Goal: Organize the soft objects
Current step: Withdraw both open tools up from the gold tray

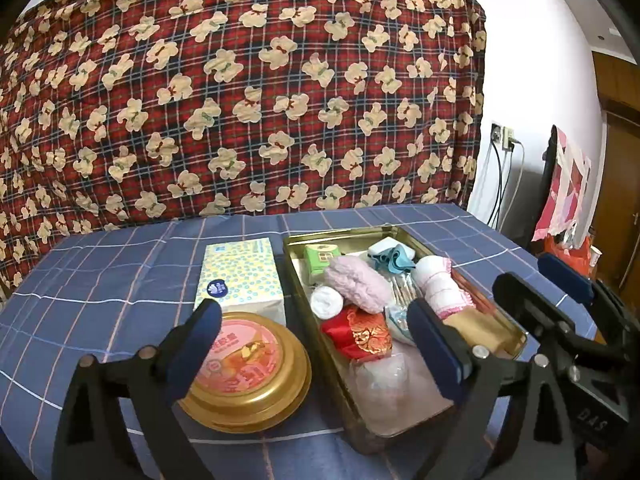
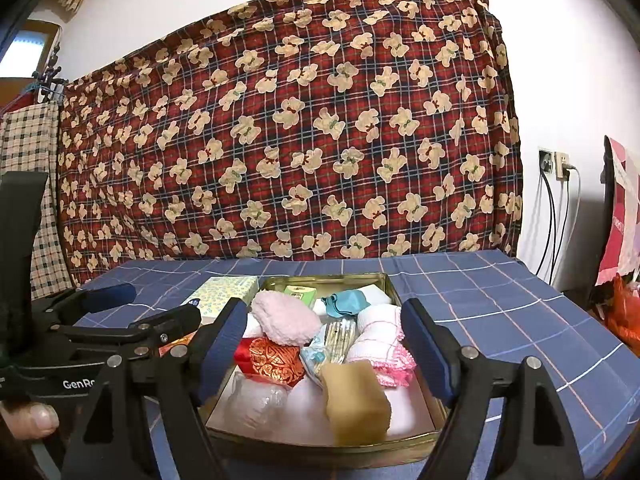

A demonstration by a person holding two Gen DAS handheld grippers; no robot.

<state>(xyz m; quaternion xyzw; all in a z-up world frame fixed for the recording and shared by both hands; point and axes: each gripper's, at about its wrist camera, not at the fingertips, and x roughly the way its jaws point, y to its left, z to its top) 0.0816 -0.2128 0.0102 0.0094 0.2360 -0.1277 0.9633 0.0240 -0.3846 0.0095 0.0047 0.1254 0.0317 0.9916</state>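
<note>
A gold metal tray [image 1: 516, 330] [image 2: 352, 278] on the blue checked tablecloth holds soft items: a pink fluffy roll [image 1: 356, 282] [image 2: 286, 318], a red and gold pouch [image 1: 360, 332] [image 2: 272, 362], a white and pink towel [image 1: 440, 286] [image 2: 380, 336], a teal cloth [image 1: 394, 260] [image 2: 344, 302], a tan sponge block [image 2: 354, 400] and a clear plastic bag [image 1: 384, 388] [image 2: 256, 400]. My left gripper [image 1: 316, 344] is open and empty, over the tray's near left side. My right gripper [image 2: 324, 356] is open and empty, just above the tray's near end.
A round gold tin with a pink lid [image 1: 244, 368] sits left of the tray, with a tissue pack [image 1: 240, 276] [image 2: 222, 292] behind it. A bear-print blanket [image 1: 240, 80] hangs behind the table. Wall sockets with cables [image 2: 556, 168] are at the right.
</note>
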